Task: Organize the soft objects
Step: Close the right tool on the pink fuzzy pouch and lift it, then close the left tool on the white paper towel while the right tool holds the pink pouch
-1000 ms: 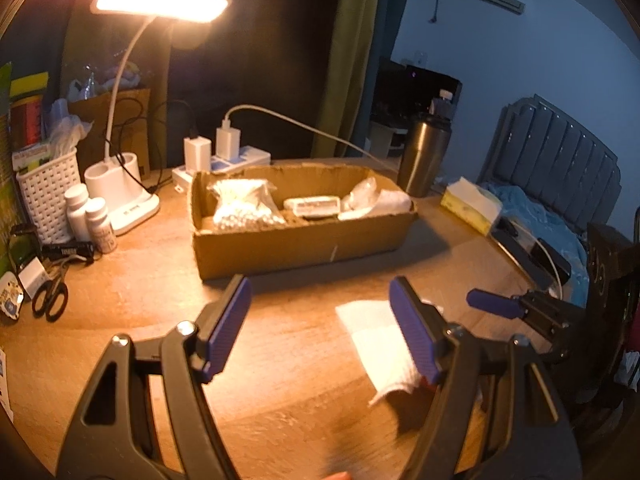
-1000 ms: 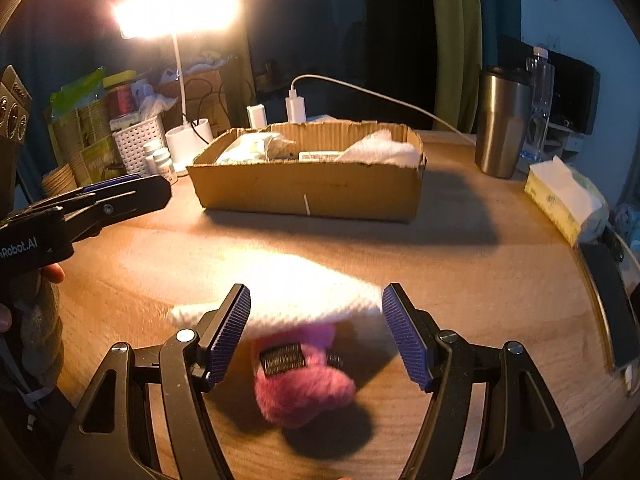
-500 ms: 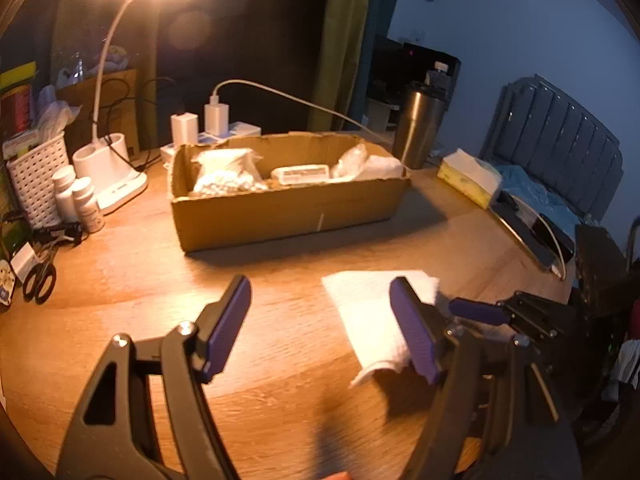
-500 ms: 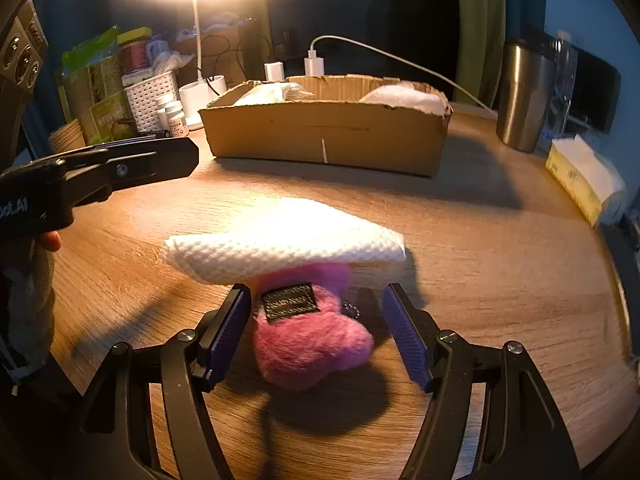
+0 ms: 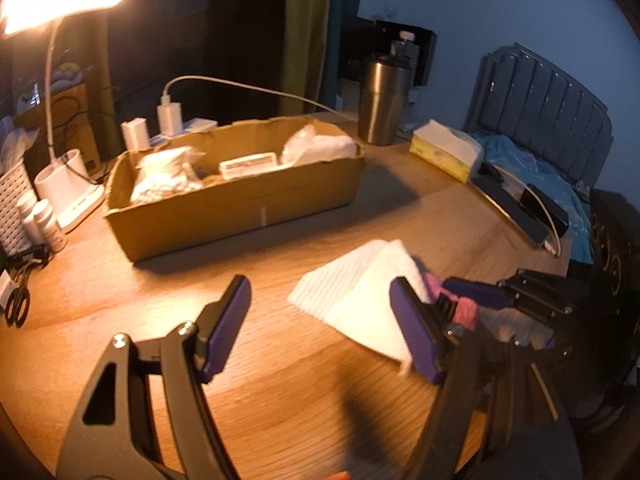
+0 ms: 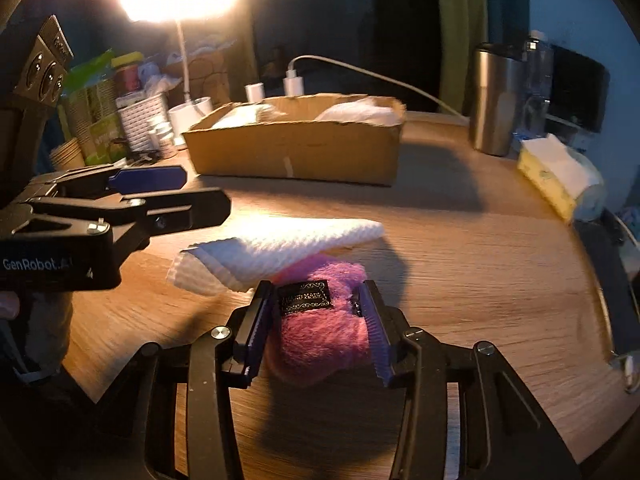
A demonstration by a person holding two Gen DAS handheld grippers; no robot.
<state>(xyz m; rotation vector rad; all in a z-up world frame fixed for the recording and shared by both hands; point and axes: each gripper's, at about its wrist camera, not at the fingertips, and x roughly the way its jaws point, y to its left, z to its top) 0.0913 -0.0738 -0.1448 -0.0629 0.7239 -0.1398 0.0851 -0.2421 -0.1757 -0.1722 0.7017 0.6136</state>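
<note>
A pink fluffy plush (image 6: 320, 340) with a black label lies on the wooden table, its far end under a folded white cloth (image 6: 276, 248). My right gripper (image 6: 318, 328) is shut on the plush, one pad on each side. In the left wrist view the cloth (image 5: 360, 300) lies on the table with a bit of the plush (image 5: 466, 312) showing behind my right finger. My left gripper (image 5: 320, 328) is open and empty, just left of the cloth. A cardboard box (image 5: 240, 204) with several white soft items stands behind.
A steel tumbler (image 5: 384, 100) and a yellow tissue pack (image 5: 444, 152) stand right of the box. A lit desk lamp (image 5: 60, 0), a white basket, small bottles and scissors (image 5: 18, 304) are at the left. A phone and cable lie at the table's right edge.
My right gripper has moved forward and closed on the pink plush. My left gripper has shifted closer to the cloth and stays open.
</note>
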